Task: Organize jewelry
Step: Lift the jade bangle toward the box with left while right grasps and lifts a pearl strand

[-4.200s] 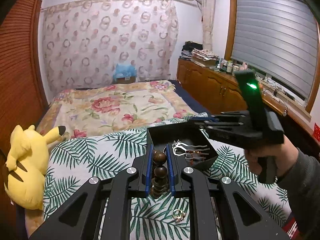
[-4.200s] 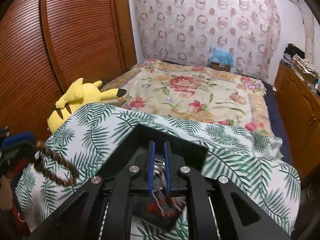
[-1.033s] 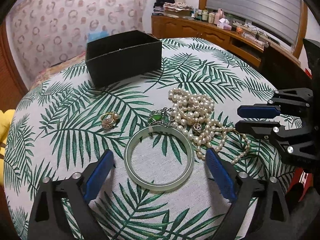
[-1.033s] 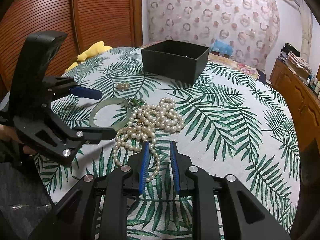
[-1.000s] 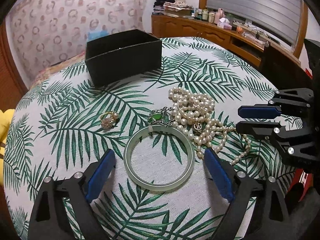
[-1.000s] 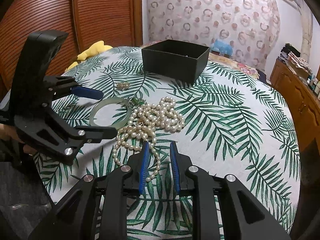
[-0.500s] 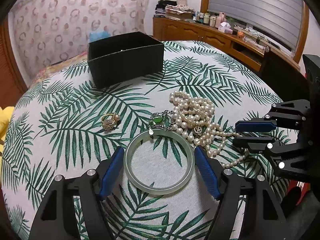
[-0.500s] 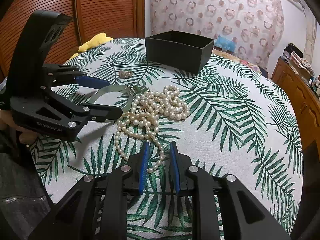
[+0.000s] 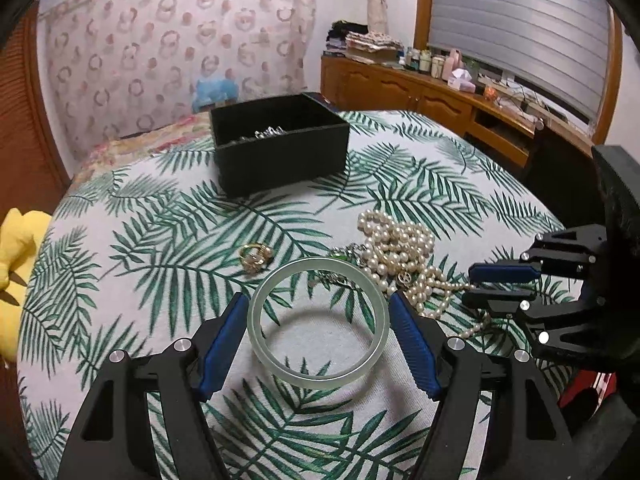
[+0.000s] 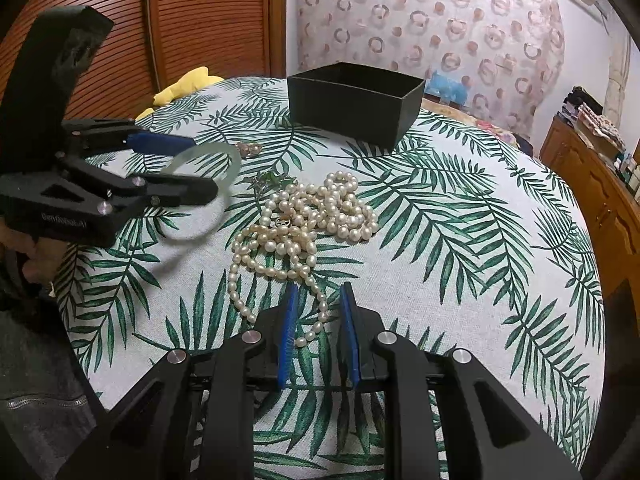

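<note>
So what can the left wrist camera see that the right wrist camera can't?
Only the left wrist view looks into the black box, where silvery jewelry lies, and shows the left gripper shut on the whole jade bangle. Only the right wrist view shows the pearl necklace trailing between the right gripper's narrowly parted jaws. Both show the box, bangle, pearls, gold ring and palm-leaf cloth.

Two black handheld grippers, blue-padded

Left gripper: matte black angular arms with cut-out slots, silver round screw heads, ribbed blue pads; right gripper: the same build, narrow blue pads; faint grey lettering on the left one's side; the hand gripping it wears a dark zipped sleeve.
</note>
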`<action>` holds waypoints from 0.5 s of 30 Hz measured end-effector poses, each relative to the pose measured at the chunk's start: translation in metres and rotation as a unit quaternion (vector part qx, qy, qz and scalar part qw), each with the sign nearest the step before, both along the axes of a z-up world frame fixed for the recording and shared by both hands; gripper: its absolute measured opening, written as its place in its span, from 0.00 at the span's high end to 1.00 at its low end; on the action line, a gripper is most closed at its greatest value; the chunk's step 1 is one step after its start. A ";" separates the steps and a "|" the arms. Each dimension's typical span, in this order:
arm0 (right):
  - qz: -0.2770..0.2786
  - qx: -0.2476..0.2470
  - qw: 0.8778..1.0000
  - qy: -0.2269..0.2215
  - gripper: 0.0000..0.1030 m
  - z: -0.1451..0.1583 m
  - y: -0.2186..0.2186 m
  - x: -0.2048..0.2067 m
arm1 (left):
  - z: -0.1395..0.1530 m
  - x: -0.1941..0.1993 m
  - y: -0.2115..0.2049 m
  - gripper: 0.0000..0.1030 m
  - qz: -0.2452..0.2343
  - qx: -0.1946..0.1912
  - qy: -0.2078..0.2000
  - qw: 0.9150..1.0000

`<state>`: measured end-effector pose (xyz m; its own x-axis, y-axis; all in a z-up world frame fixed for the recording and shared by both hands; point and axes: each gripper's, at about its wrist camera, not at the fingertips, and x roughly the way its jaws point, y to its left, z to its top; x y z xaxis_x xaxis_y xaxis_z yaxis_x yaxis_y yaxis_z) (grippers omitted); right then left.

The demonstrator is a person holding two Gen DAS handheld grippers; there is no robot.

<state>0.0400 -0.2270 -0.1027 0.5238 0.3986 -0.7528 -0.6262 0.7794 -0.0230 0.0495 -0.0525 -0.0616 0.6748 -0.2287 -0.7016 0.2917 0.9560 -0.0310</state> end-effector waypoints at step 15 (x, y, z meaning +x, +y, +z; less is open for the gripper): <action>-0.013 0.014 1.000 -0.020 0.95 0.021 -0.010 0.004 | 0.033 -0.011 0.027 0.33 0.037 -0.028 -0.050 0.998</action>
<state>0.0442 -0.2371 -0.0812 0.5634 0.4055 -0.7199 -0.6050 0.7958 -0.0252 0.0381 -0.0257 -0.0284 0.7579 -0.2115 -0.6171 0.2238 0.9729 -0.0586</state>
